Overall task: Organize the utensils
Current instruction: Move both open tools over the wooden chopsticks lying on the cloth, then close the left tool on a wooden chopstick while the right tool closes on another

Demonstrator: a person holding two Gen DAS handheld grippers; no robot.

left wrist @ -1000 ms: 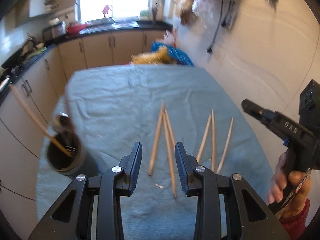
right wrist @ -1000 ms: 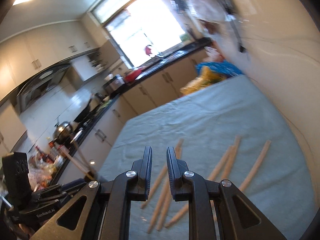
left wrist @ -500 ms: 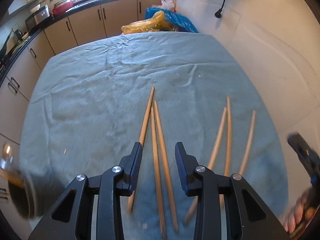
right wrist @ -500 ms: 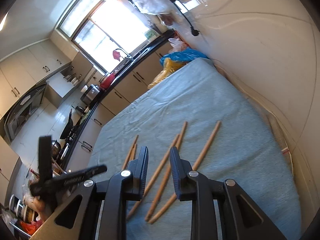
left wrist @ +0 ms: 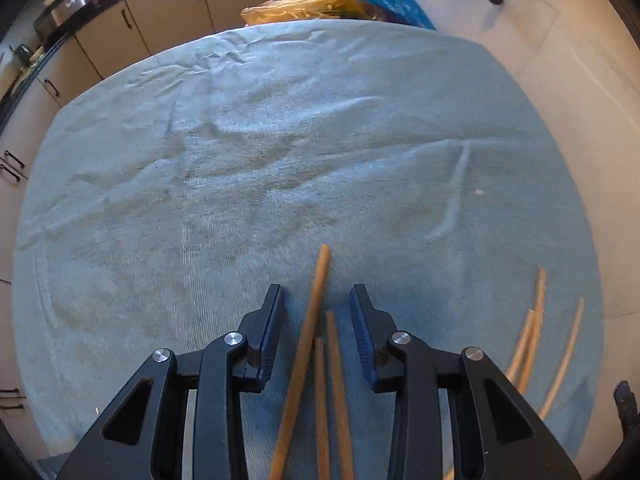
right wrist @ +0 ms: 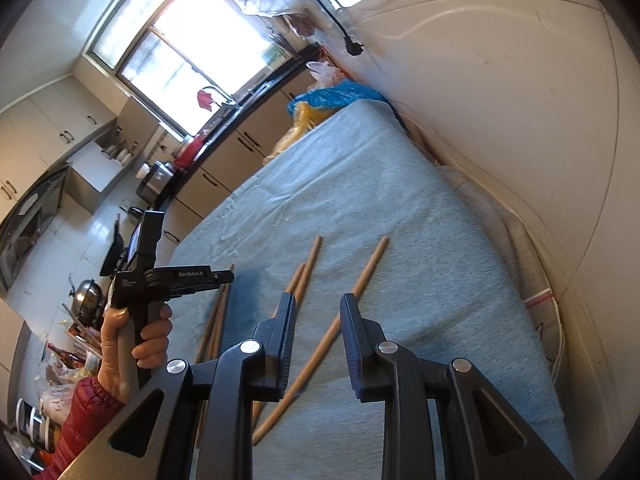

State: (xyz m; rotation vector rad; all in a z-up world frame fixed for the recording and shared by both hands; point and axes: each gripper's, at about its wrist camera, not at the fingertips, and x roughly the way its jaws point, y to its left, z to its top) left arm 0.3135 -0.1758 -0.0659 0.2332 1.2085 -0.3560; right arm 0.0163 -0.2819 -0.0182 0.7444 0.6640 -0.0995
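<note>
The left gripper [left wrist: 316, 300] hangs low over the blue cloth [left wrist: 280, 152], its jaws parted and gripping nothing, with three darker chopsticks [left wrist: 312, 328] lying on the cloth in the gap between its fingers. The longest of the three reaches out past the fingertips; the other two stop short, side by side just right of it. To the right of that bundle, well apart from it, three paler chopsticks [left wrist: 536, 332] lie on the cloth near its edge, blurred in this view. The right gripper [right wrist: 318, 312] is released too, nothing between its jaws, and it is poised above the paler chopsticks [right wrist: 352, 300]: one runs slantwise under the gap between its fingers, two more lie just left of that one. From the right wrist the left gripper [right wrist: 224, 278] shows at the left, held in the person's hand [right wrist: 136, 344], its tip over the darker chopsticks [right wrist: 218, 320].
</note>
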